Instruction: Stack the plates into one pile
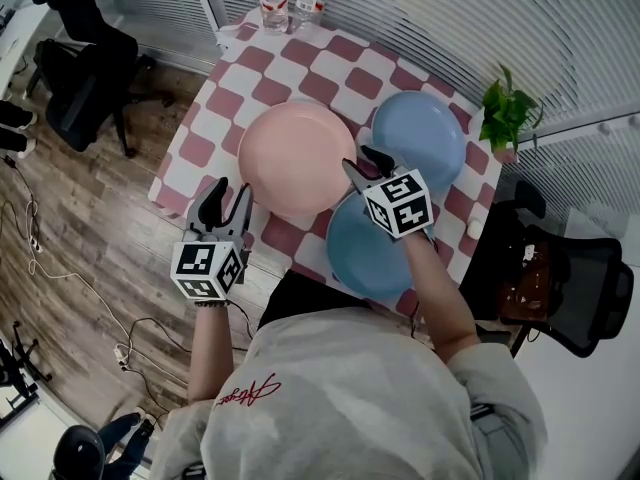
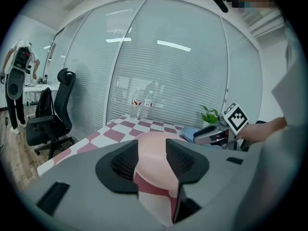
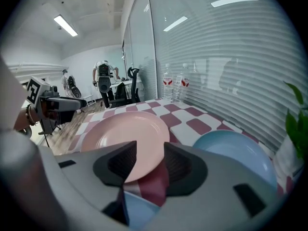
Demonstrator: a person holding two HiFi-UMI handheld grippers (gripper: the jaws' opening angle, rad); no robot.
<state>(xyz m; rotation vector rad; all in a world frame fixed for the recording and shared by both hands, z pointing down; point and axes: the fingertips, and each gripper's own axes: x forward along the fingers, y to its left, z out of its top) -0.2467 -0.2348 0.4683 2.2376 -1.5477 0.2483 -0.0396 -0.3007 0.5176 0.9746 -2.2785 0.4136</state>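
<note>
Left gripper (image 1: 228, 192), right gripper (image 1: 358, 159) tilted down, jaws apart

Our left tool (image 2: 152, 163) has its two jaws wide apart, and we see the pink plate (image 2: 153, 143) through the gap, lying on the checked tabletop (image 2: 115, 134). Two bottles (image 2: 140, 106) stand at the far end. On the right, our right tool (image 2: 208, 134) hangs near the blue plate (image 2: 188, 131).

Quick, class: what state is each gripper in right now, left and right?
Left gripper: open, holding nothing.
Right gripper: open, holding nothing.
</note>
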